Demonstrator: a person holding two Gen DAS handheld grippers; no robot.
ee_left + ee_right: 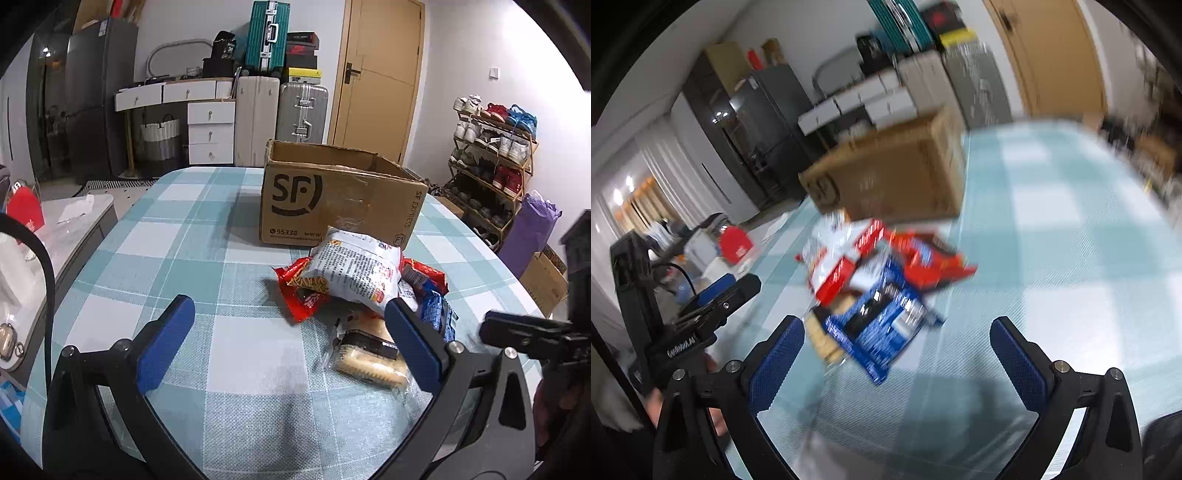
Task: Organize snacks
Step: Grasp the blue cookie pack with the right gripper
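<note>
Snacks [354, 280] ahead of my gaping left tool [290, 343] and right tool [897, 354]: light, crinkly, slippery; I'd pinch a sealed edge.

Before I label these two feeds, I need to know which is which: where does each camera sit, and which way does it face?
Left wrist view: sits on the left gripper, looks level across the checked tablecloth at the SF cardboard box; its open blue-padded fingers show, snack pile to the right.
Right wrist view: sits on the right gripper, tilted and motion-blurred, faces the blue snack packet; its open fingers show.
Shared: box, snack pile, tablecloth; each view catches the other gripper at its edge.
</note>
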